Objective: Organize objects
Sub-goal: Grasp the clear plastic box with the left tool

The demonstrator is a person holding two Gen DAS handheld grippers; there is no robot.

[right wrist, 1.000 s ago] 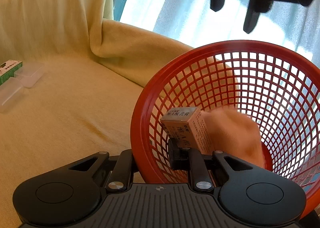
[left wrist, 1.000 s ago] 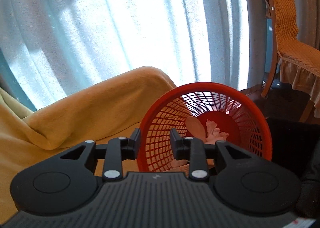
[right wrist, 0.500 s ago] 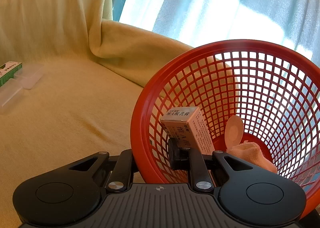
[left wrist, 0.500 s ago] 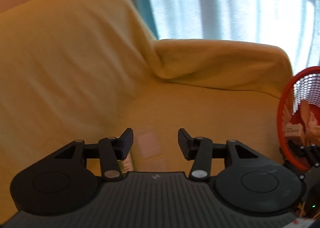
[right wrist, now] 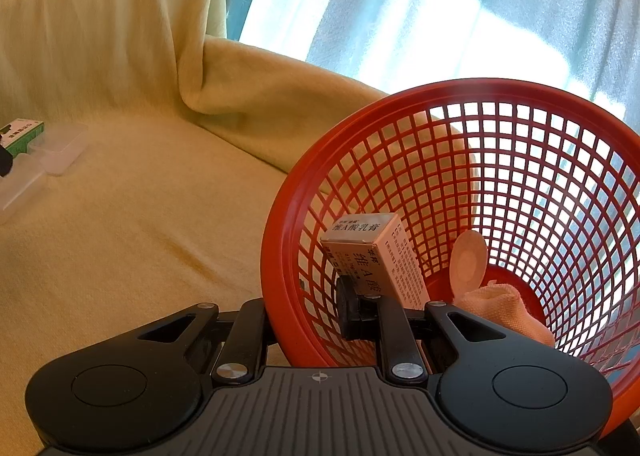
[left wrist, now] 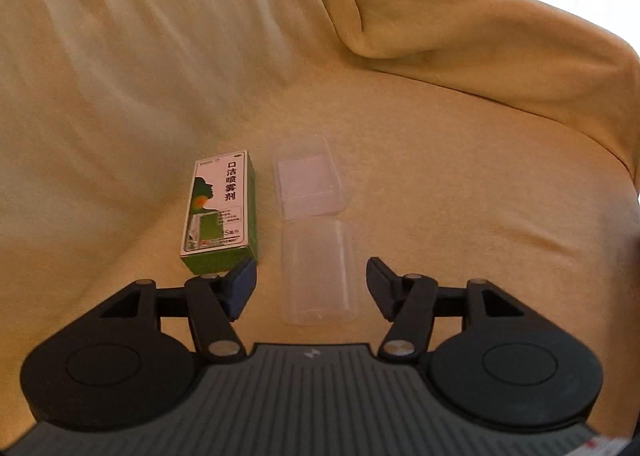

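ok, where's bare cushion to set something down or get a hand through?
Free: the yellow seat cover between the clear plastic boxes and the red basket, and right of those boxes toward the armrest. Crowded: the green box beside the clear boxes, where the left hand-held gripper straddles the nearer one.

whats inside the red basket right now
Inside the red basket: a white medicine box, a round beige disc and a pink cloth. The right gripper and the cloth hide the basket's lowest part.

Green box (left wrist: 218, 211) lies left of clear case (left wrist: 314, 230) on blanket (left wrist: 460, 183).
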